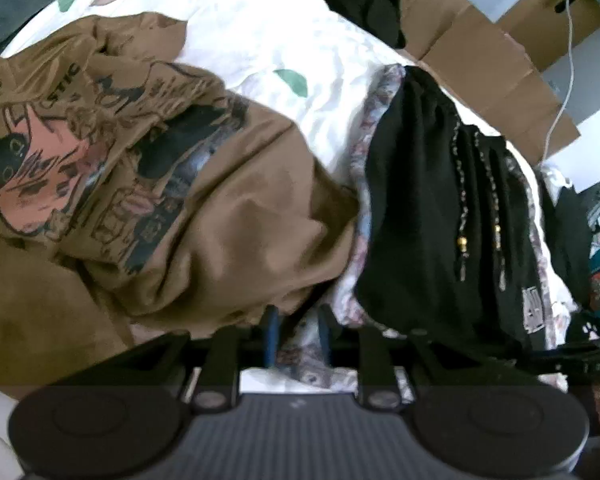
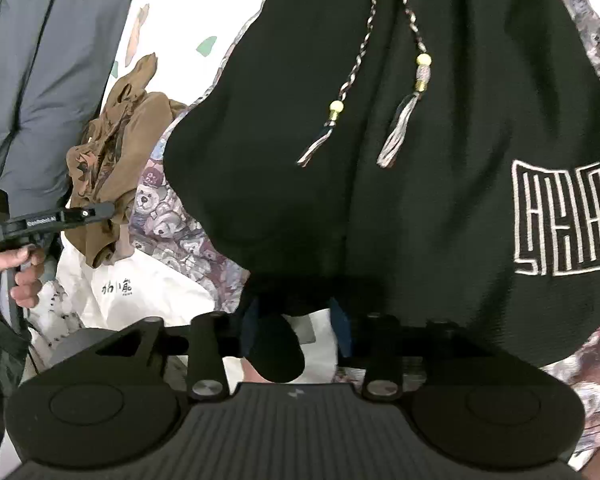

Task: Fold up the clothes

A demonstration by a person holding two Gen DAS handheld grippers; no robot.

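Note:
A brown T-shirt point(image 1: 220, 200) with a cat print lies crumpled on the bed, filling the left of the left wrist view. Its near edge drapes over the narrowly spaced fingers of my left gripper point(image 1: 298, 320), which looks shut on it. The right wrist view shows this shirt point(image 2: 112, 152) bunched up at my left gripper's point(image 2: 108, 210) tip. Black shorts point(image 2: 400, 160) with tasselled drawstrings point(image 2: 404, 128) and a white embroidered logo point(image 2: 564, 220) lie spread out. My right gripper point(image 2: 296, 312) is shut on their near hem, a fold of black cloth hanging between the fingers.
The shorts point(image 1: 420, 200) rest on bear-print fabric point(image 2: 172, 220) over a white sheet point(image 1: 280, 40) with coloured patches. A cardboard box point(image 1: 480, 52) and a white cable point(image 1: 568, 60) stand beyond the bed. Grey padded bedding point(image 2: 40, 60), a white bag point(image 2: 140, 292) and a hand point(image 2: 16, 268) sit at the left.

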